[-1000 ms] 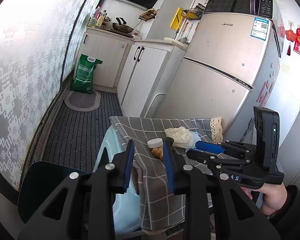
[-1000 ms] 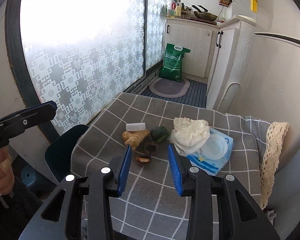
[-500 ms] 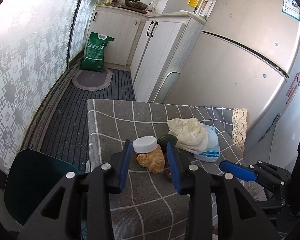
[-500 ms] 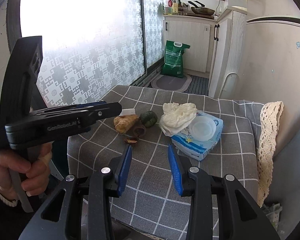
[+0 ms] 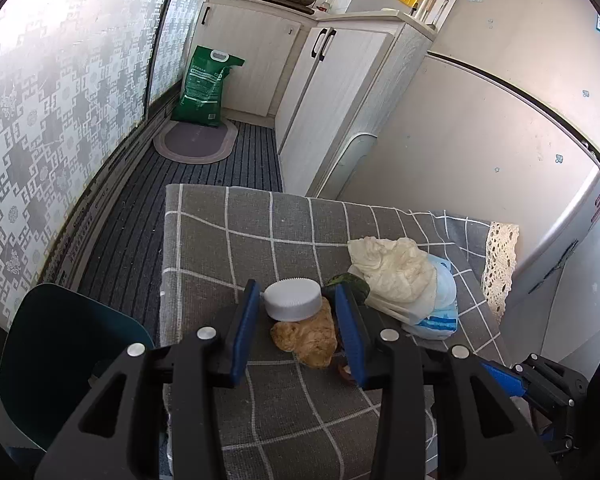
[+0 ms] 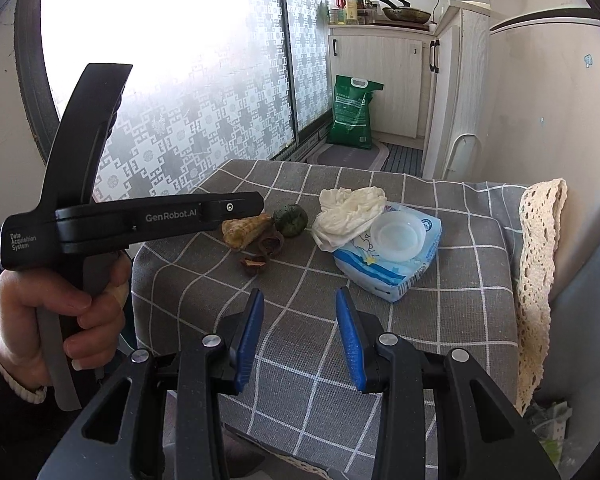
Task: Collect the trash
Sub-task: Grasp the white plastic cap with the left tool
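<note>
The left hand-held gripper (image 5: 296, 312) hangs low over the near edge of the bench (image 5: 204, 248), its blue pads spread to either side of a white screw cap (image 5: 293, 299) without pressing on it. Its jaws have just been opening, and over the last second it has swung in from off the side of the bench, where it framed the scraps from further back, to sit right at them. Just under and in front of the cap lies a tan, knobbly piece of ginger root (image 5: 306, 336), which also falls between the pads. That reads as the approach finished and the pinch not yet made; the cap looks like the first piece of trash to go.

The right hand-held gripper (image 6: 300, 336) hovers over bare checked cloth nearer the person, jaws parted at a middling gap with nothing between them. From its camera the person's left hand (image 6: 56, 320) shows wrapped round the other tool's handle.

Beyond the cap the rest of the litter clusters together: a small dark green squash (image 6: 290, 220), curled brown peelings (image 6: 270, 245), a crumpled cream cloth (image 6: 350, 210) lying partly on a blue pack of wet wipes (image 6: 392, 256). A lace trim (image 6: 540, 240) hangs off the far side of the bench. No bin can be made out for certain.
</note>
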Available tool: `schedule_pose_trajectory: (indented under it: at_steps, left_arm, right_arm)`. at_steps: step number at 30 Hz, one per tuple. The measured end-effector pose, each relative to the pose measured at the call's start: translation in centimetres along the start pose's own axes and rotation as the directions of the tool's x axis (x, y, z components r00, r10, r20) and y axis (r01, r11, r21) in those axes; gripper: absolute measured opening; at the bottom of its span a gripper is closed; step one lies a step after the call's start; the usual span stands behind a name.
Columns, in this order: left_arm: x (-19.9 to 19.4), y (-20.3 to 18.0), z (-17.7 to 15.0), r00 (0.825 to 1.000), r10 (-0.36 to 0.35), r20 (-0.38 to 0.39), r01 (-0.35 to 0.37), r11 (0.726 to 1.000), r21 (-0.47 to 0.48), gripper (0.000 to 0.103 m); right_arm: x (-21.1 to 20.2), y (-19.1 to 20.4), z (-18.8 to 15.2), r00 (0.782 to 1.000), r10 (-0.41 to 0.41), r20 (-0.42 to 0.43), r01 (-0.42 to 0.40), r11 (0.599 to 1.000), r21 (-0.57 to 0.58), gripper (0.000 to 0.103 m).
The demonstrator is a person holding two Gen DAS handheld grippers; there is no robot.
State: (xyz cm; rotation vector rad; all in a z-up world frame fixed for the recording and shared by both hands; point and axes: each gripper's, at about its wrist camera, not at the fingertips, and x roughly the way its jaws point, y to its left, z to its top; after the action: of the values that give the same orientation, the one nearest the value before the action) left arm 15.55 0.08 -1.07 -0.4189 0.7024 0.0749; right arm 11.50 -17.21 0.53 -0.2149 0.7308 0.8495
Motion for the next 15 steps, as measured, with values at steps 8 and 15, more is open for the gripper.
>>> schedule_pose_trajectory:
  at_steps: [8,15]
  left_arm:
    - [0.6,0.6,0.3,1.0,0.002,-0.006,-0.002,1.0,-0.01,0.033]
    - [-1.0,1.4,0.7,0.998,-0.038,0.041,0.04,0.999,-0.036,0.033]
  right_arm:
    - [0.3,0.6,-0.1,1.0,0.014,-0.011,-0.014,1.0,-0.014,0.038]
    - [1.2,1.7,0.2,0.999,0.022,-0.024,-0.023,0.999,-0.031,0.038]
